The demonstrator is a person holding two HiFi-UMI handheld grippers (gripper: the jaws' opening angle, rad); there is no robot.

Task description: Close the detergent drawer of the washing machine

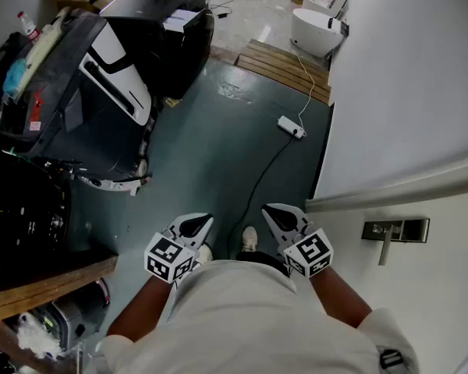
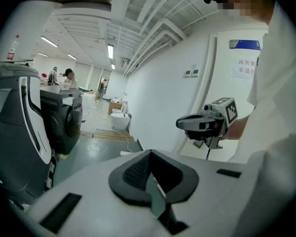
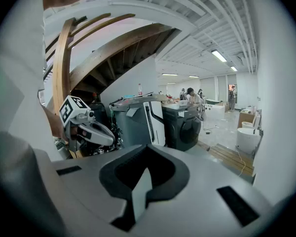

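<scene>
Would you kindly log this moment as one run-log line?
phase: idle | left gripper: shut, empty | right gripper: shut, empty | washer: far off

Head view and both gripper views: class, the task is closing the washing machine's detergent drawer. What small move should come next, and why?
Probably step toward the dark washing machine. The left gripper and right gripper are shut, empty and close to the person's body, far from the machine; its drawer cannot be made out yet.
</scene>
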